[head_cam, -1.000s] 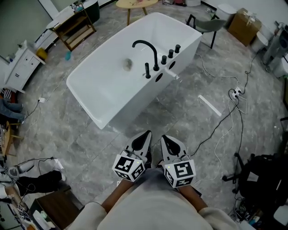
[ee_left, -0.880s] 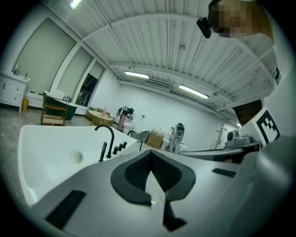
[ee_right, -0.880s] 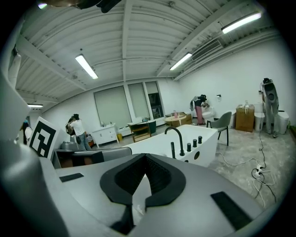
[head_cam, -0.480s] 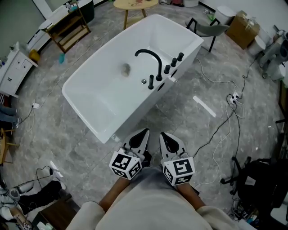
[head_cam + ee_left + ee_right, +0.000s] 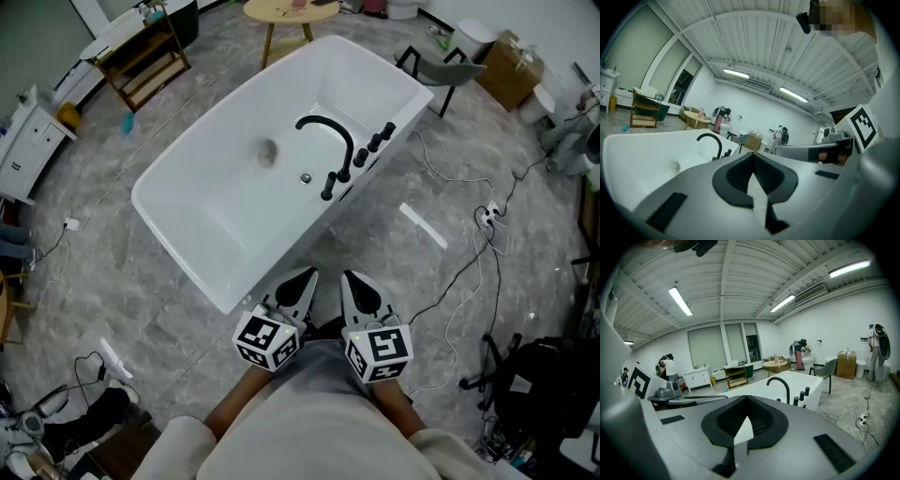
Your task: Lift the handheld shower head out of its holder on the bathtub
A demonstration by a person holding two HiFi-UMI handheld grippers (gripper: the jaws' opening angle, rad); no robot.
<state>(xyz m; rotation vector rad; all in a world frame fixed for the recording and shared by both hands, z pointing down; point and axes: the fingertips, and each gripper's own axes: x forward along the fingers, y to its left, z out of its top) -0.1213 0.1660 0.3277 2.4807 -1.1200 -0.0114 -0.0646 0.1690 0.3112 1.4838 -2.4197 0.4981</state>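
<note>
The white bathtub (image 5: 187, 234) stands slantwise on the grey floor ahead of me. On its near right rim is a row of black fittings: an arched spout (image 5: 328, 131), round knobs (image 5: 375, 142) and, at the near end, a slim upright handheld shower head (image 5: 327, 186) in its holder. My left gripper (image 5: 302, 279) and right gripper (image 5: 354, 281) are side by side just short of the tub's near corner. Both are shut with nothing in them. The spout (image 5: 712, 140) shows beyond my left gripper (image 5: 753, 176), and spout (image 5: 780, 383) and knobs (image 5: 801, 393) beyond my right gripper (image 5: 743, 425).
Cables and a power strip (image 5: 489, 212) lie on the floor to the right, with a white strip (image 5: 422, 225) near the tub. Behind the tub are a round wooden table (image 5: 291, 9), a grey chair (image 5: 445, 67) and a cardboard box (image 5: 511, 58). A wooden rack (image 5: 141, 61) stands far left.
Both grippers have come forward together toward the tub. The tub's near corner and the black fittings now sit closer to them in the head view. The jaws have stayed shut.
</note>
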